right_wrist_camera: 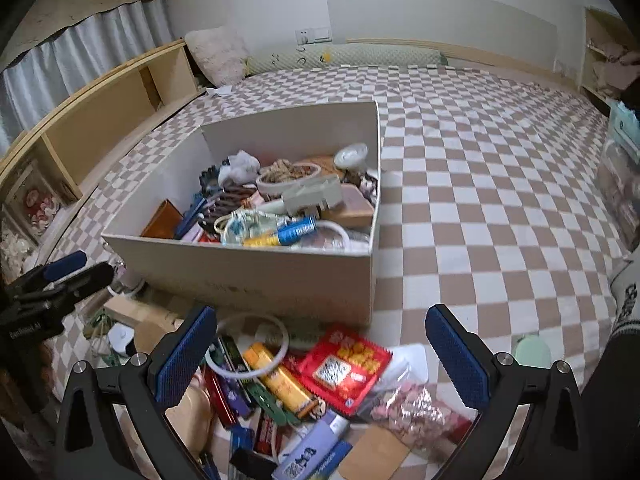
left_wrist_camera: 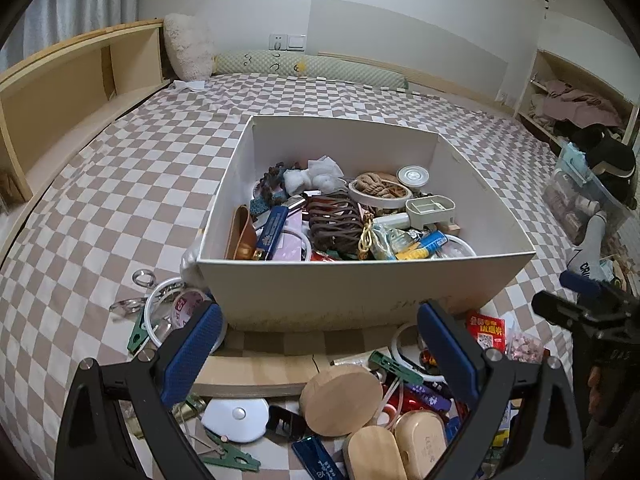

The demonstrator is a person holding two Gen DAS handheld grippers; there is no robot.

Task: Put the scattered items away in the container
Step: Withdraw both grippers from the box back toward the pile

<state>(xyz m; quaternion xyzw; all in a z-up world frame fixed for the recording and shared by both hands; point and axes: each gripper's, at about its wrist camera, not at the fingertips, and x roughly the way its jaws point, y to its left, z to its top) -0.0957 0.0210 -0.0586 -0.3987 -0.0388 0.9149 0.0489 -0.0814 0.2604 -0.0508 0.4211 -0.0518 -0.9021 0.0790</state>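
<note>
Clutter (right_wrist_camera: pixel 304 392) lay on the bed at six o'clock of the half-full box (right_wrist_camera: pixel 256 276); our left tongs (left_wrist_camera: pixel 320 344) and right tongs (right_wrist_camera: pixel 316 352) gaped empty, so we judged single, square grips best.

My left gripper's (left_wrist_camera: pixel 320 350) black arms run off the bottom edge, and its fingers hide parts of the pile beneath. A white ring (left_wrist_camera: pixel 158 312) by the white cardboard box's (left_wrist_camera: pixel 340 280) near left corner slips behind my blue finger pad (left_wrist_camera: pixel 192 352). A dark blue flat case (left_wrist_camera: pixel 318 462) is cut by the bottom edge. In the right wrist view the print on the red foil packet (right_wrist_camera: pixel 344 368) is too blurred to read, and the box's near wall hides its lowest contents.
</note>
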